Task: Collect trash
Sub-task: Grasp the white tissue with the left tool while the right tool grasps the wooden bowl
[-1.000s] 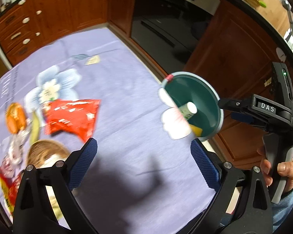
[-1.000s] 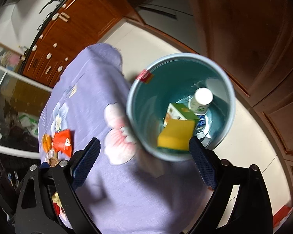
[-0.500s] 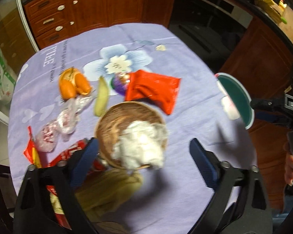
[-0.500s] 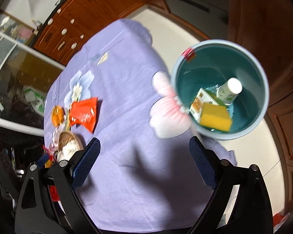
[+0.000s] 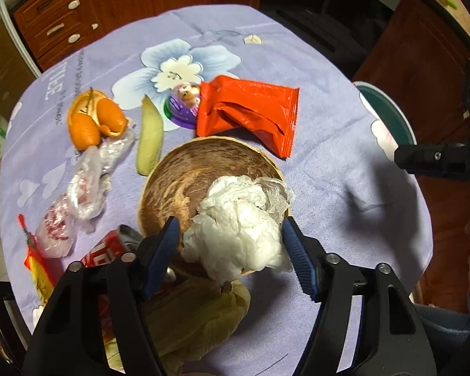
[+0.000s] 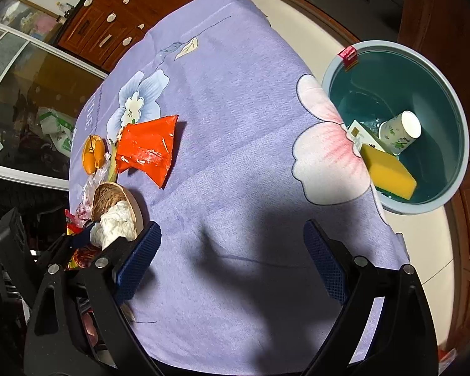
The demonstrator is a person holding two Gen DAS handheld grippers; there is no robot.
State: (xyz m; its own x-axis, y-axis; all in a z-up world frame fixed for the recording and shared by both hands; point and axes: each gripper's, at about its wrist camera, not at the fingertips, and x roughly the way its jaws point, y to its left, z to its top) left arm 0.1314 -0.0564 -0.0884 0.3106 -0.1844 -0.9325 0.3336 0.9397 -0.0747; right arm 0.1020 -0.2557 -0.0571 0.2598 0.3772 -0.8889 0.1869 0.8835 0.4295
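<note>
A crumpled white tissue [image 5: 238,225] is sitting in a wooden bowl [image 5: 185,172] on the purple-clothed bench [image 5: 313,188], while a teal bin [image 6: 423,100] beside it is holding a paper cup [image 6: 399,133], a yellow sponge [image 6: 388,175] and a carton. The left tongs [image 5: 232,250] are closing around the tissue, pads not yet pressing; the right tongs [image 6: 232,264] are hanging wide and empty over bare cloth

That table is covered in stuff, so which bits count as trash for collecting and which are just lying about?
For the job:
- crumpled tissue, between the closing left tongs
- red wrapper
- orange peel
- clear plastic wrap
- teal bin, already holding a paper cup and yellow sponge

Just there:
- wooden bowl
- flowered tablecloth
- wooden cabinets
</note>
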